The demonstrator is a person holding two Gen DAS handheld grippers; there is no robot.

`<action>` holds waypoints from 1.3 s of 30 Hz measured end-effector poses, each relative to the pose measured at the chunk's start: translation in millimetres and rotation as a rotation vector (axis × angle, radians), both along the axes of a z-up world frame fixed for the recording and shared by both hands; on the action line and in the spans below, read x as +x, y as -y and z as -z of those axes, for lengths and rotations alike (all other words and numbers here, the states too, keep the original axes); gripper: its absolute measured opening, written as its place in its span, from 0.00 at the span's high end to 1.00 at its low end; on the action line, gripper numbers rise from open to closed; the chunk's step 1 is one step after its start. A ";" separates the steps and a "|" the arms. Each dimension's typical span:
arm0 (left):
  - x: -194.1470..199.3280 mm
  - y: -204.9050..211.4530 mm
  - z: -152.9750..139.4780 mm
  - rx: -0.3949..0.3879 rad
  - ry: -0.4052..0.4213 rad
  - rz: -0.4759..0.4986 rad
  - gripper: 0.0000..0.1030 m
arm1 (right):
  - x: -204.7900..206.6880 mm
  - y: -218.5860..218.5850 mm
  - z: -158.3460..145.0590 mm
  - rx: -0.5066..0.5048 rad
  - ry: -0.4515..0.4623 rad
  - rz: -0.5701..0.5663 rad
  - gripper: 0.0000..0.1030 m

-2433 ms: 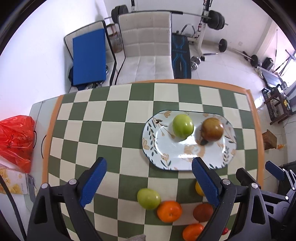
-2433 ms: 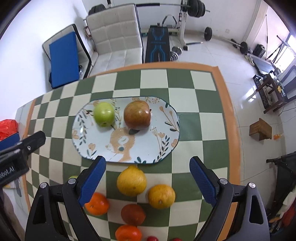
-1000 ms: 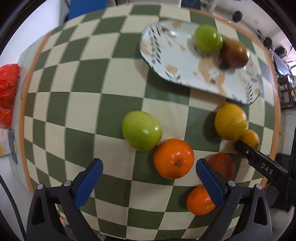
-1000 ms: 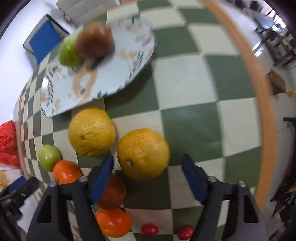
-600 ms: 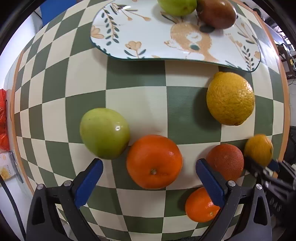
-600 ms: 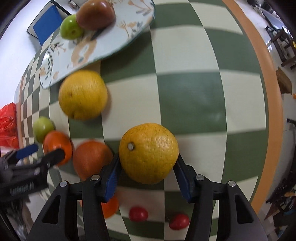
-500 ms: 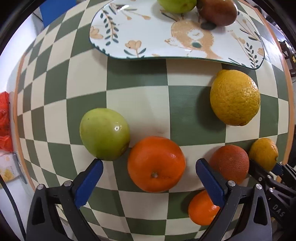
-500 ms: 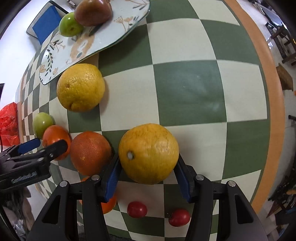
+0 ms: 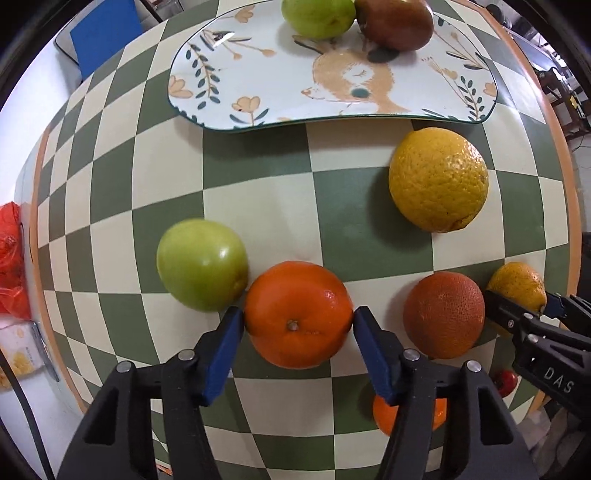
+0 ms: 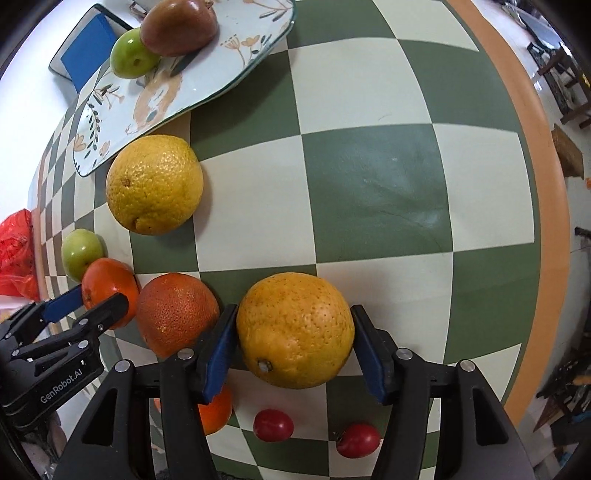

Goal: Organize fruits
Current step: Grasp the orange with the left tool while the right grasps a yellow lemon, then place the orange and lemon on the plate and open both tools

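Note:
My left gripper (image 9: 298, 320) points straight down at the checkered table. Its jaws are closing and the blue pads (image 9: 225, 350) press both sides of a bright orange (image 9: 295, 295). My right gripper (image 10: 293, 319) has a yellow-orange citrus (image 10: 295, 328) between its pads; the jaws are opening slightly but still touch it. The floral plate (image 9: 258, 74) at the far side carries a green apple (image 9: 317, 14) and a red-brown apple (image 9: 395, 22). A green apple (image 9: 201, 264) touches the held orange on its left.
A large yellow citrus (image 9: 439, 179) lies near the plate. A dark reddish orange (image 9: 443, 314) sits between the two grippers, and a small orange (image 9: 406, 417) is under my left fingers. Two cherry tomatoes (image 10: 273, 424) lie near the front edge. A red bag (image 9: 11, 258) hangs off the left side.
My left gripper came down over the bright orange and its wide-open jaws closed onto it. The right gripper stayed put, still around the yellow-orange citrus.

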State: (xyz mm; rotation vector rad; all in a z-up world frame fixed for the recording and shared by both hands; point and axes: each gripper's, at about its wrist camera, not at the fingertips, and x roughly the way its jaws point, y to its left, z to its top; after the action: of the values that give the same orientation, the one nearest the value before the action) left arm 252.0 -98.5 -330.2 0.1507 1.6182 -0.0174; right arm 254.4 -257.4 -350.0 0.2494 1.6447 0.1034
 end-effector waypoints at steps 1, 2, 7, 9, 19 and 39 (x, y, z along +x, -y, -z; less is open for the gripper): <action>-0.4 1.3 0.3 0.002 0.001 -0.001 0.42 | -0.7 -2.0 -0.5 -0.007 0.001 -0.009 0.40; -0.6 4.2 1.8 0.008 -0.003 0.001 0.41 | -1.5 -3.2 -1.2 -0.011 0.001 -0.012 0.40; 4.0 5.4 10.7 -0.013 -0.027 -0.025 0.41 | 2.9 -18.4 -3.5 -0.016 -0.009 -0.021 0.40; 0.3 7.0 11.1 -0.011 -0.022 -0.015 0.41 | 2.0 -21.1 -3.9 -0.015 -0.012 -0.020 0.40; 10.6 -23.0 -10.0 -0.041 -0.007 -0.045 0.42 | 5.9 -23.9 3.8 -0.027 -0.024 -0.034 0.41; 211.7 -90.3 -60.4 -0.147 0.049 -0.140 0.42 | 164.9 -66.4 -42.9 -0.006 0.133 -0.071 0.41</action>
State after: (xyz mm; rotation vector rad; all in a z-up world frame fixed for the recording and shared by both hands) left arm 463.8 -8.1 -269.8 -0.0748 1.5686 -0.0249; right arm 419.4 -191.0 -307.1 0.1760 1.5217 0.1650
